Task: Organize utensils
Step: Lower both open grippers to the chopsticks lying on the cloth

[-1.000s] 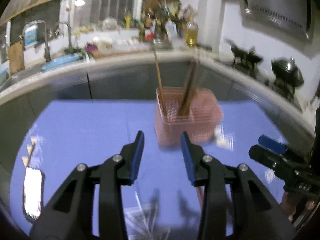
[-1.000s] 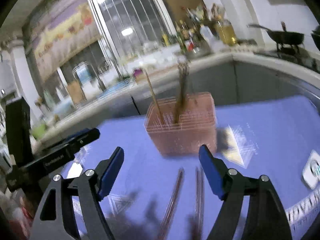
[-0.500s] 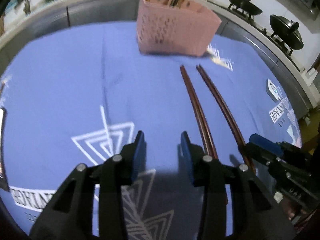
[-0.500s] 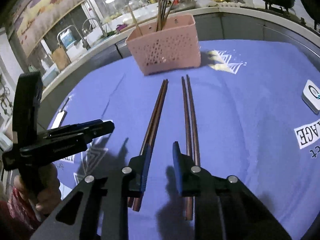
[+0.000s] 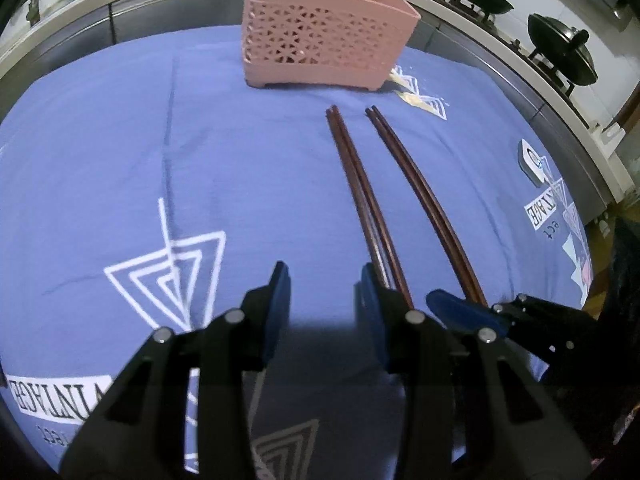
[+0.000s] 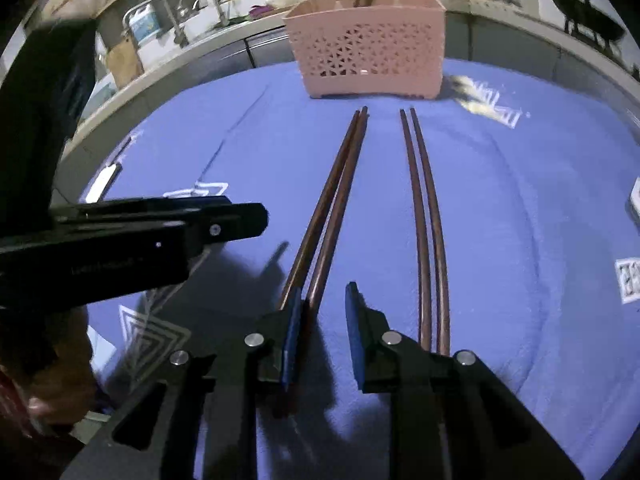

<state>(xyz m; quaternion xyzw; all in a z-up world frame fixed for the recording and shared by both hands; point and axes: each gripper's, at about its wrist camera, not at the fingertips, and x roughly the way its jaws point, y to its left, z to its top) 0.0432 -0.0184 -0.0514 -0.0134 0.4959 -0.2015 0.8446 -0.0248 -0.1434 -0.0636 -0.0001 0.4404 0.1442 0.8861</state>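
Over the blue cloth (image 5: 120,140), the left gripper (image 5: 324,300) hangs with its jaws partly apart and nothing between them, the left pair of chopsticks (image 5: 360,184) lying just to its right. Nearby, the right gripper (image 6: 320,312) has narrowed to a small gap in the past second and then held; one stick of that left pair (image 6: 332,200) runs in along its left pad, though whether the pads press it cannot be told. Between them and the pink basket (image 6: 368,52) both pairs lie flat, the right pair (image 6: 424,200) passing under the right gripper's right finger.
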